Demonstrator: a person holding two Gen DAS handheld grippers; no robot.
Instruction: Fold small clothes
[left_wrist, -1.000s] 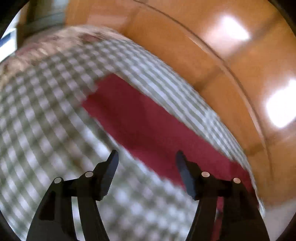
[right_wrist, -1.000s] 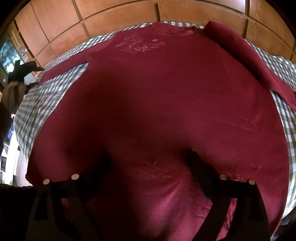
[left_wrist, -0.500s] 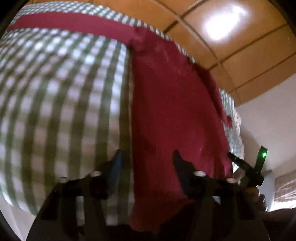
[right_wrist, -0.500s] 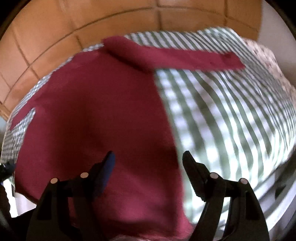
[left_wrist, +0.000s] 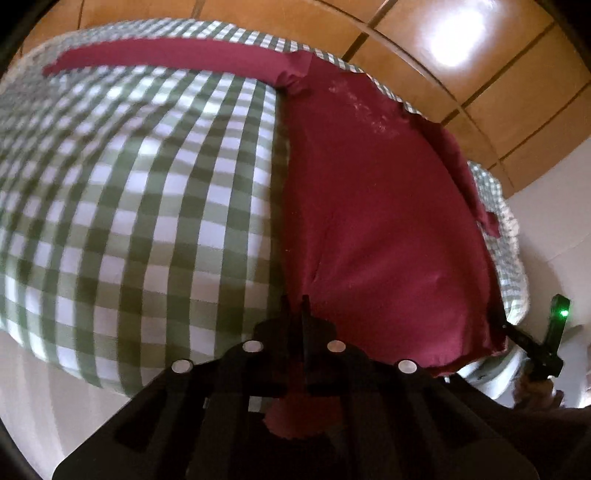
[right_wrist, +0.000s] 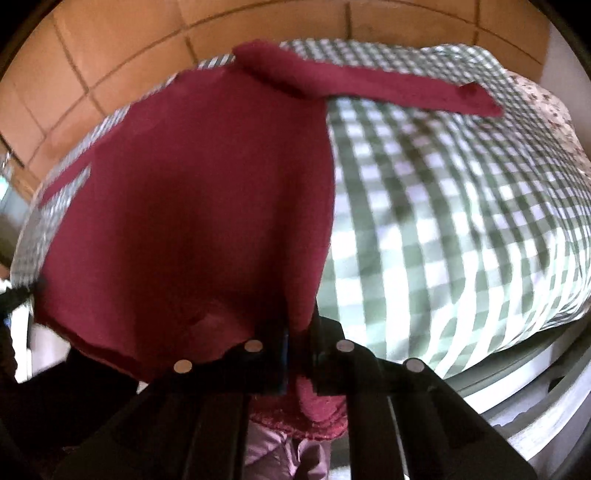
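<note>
A dark red long-sleeved top (left_wrist: 376, 221) lies flat on a green-and-white checked cloth (left_wrist: 147, 221), sleeves spread out at the far end. My left gripper (left_wrist: 295, 317) is shut on the top's near left hem corner. My right gripper (right_wrist: 299, 332) is shut on the near right hem corner of the top (right_wrist: 192, 206), with a fold of red fabric bunched behind the fingers. The right gripper also shows in the left wrist view (left_wrist: 535, 347) at the far hem corner, with a green light on it.
The checked cloth (right_wrist: 461, 221) covers a table that ends close to both grippers. Orange tiled floor (left_wrist: 461, 66) lies beyond the far edge. A patterned cover (right_wrist: 550, 107) shows at the table's far right.
Both grippers were open half a second ago, over the hem corners. Both have closed on the top's near hem, one at each corner.
</note>
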